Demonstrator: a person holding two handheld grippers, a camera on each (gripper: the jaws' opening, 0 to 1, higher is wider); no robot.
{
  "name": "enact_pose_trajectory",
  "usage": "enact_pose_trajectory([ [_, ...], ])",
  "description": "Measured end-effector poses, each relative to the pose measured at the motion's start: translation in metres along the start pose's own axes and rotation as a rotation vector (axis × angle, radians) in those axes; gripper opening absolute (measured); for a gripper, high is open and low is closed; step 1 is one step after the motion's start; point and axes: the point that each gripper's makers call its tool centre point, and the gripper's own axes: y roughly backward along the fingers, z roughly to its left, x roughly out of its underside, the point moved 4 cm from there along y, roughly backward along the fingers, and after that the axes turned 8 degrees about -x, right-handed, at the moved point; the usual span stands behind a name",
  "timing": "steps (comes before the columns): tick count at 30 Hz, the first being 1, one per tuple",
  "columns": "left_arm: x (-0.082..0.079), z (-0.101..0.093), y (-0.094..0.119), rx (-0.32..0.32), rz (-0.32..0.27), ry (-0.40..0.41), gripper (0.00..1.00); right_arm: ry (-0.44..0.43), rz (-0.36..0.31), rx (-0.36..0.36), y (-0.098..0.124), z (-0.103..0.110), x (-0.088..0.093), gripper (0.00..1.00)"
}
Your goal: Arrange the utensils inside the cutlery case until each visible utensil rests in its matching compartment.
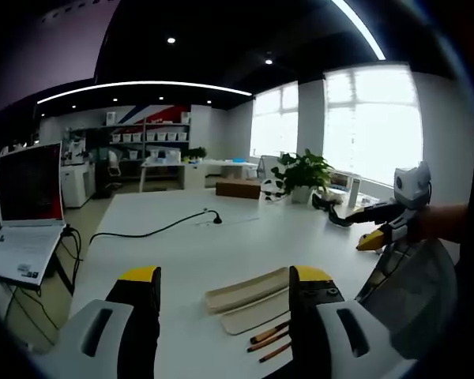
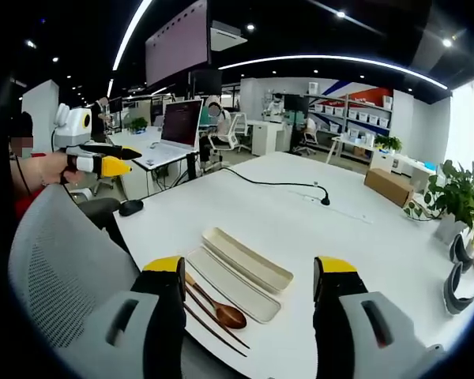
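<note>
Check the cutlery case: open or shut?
Open. The cutlery case lies on the white table as two separate halves side by side; spoon and chopsticks rest beside it.

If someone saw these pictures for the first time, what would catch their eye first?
Probably the two beige case halves lying open near the front edge of the white table, with the wooden spoon and chopsticks beside them, not inside. Next, each view's own yellow-tipped tongs, the left and the right, both open and empty above the table.

Open beige cutlery case [image 2: 247, 258], lid [image 2: 233, 285] alongside, wooden spoon [image 2: 218, 310] and chopsticks [image 2: 213, 327] beside.
</note>
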Motion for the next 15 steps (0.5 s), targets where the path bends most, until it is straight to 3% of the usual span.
enact_pose_trajectory([
  [11,0.0012,-0.0022,-0.0002,0.001,0.01,-0.026,0.66,0.006,0.004,-0.014,-0.0006,0.0019,0.0003,0.61],
  [15,0.006,-0.004,-0.0012,0.005,0.044,-0.07,0.63,0.014,0.023,-0.025,-0.0021,0.0042,0.0025,0.62],
])
